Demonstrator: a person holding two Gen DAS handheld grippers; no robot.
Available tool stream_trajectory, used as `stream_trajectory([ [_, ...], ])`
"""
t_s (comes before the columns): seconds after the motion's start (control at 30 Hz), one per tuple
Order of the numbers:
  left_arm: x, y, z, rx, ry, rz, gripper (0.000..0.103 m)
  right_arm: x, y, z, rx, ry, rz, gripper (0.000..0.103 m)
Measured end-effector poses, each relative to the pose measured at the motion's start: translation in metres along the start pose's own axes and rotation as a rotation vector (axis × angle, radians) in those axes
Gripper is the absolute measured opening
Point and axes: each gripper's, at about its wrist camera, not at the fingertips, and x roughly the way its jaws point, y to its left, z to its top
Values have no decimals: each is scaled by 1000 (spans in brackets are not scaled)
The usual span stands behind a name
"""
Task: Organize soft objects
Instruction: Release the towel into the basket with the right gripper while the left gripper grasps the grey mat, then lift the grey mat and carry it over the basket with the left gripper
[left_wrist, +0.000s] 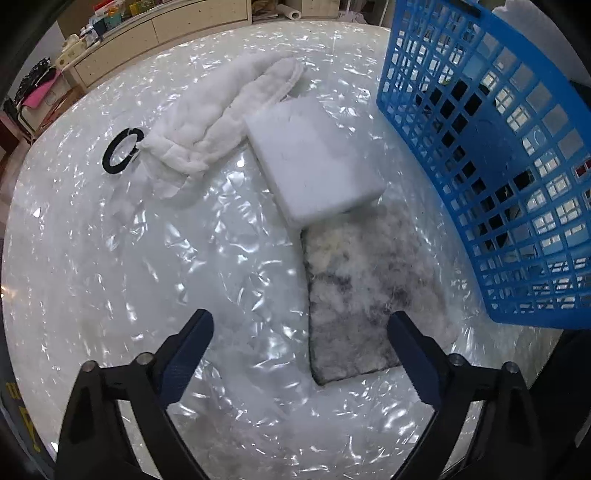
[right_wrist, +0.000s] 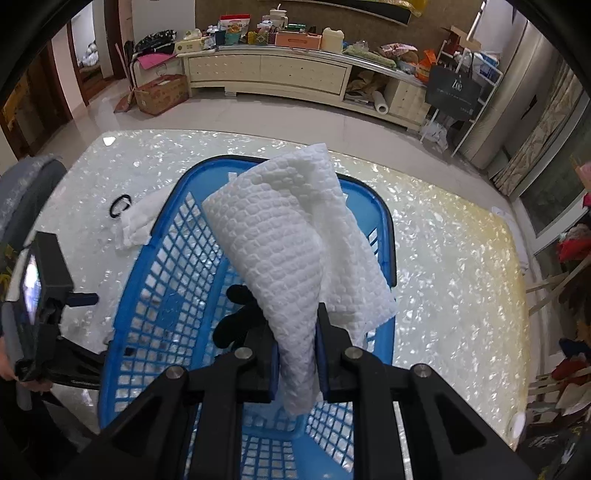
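Note:
My right gripper (right_wrist: 297, 354) is shut on a white quilted cloth (right_wrist: 291, 236) and holds it above the blue plastic basket (right_wrist: 155, 280). A black soft item (right_wrist: 240, 314) lies inside the basket. My left gripper (left_wrist: 299, 350) is open and empty, low over the table beside the basket (left_wrist: 491, 155). A grey fuzzy pad (left_wrist: 365, 295) lies just ahead of it, its near right corner between the fingers. A white foam block (left_wrist: 314, 158) rests partly on the pad's far end. A white padded cloth (left_wrist: 221, 114) lies further back.
A black ring (left_wrist: 120, 149) lies on the table left of the padded cloth. The table (left_wrist: 110, 258) has a shiny pearl-patterned top. The left gripper also shows in the right wrist view (right_wrist: 40, 302), left of the basket. A cluttered sideboard (right_wrist: 280, 70) stands beyond the table.

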Motion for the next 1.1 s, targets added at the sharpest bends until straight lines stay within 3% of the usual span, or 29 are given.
stream_trajectory([
  [0.1, -1, -2, 1, -3, 1, 9, 86, 6, 6, 1, -29, -5, -48, 15],
  [0.27, -6, -17, 6, 5, -6, 8, 66, 31, 23, -1, -96, 43, -112, 15],
  [0.37, -9, -22, 4, 1, -11, -1, 51, 47, 26, -1, -84, 91, -88, 16],
  [0.43, -12, -26, 1, -3, -14, -29, 32, 51, 28, -1, -79, 118, -46, 17],
  [0.6, -16, -23, -9, -28, -19, -113, 15, 51, 25, -4, -41, 164, 25, 29],
  [0.73, -17, -21, -20, -41, -23, -187, 12, 41, 20, -8, -4, 183, 79, 45],
  [0.8, -17, -20, -27, -50, -26, -208, 12, 30, 17, -12, 10, 173, 90, 70],
  [0.93, -25, -19, -39, -53, -36, -212, 12, 1, 13, -18, 28, 138, 82, 80],
  [1.0, -36, -22, -45, -54, -55, -220, 12, -12, 11, -24, 41, 120, 82, 90],
  [1.1, -60, -19, -48, -43, -94, -223, 12, -33, 6, -36, 57, 91, 64, 93],
])
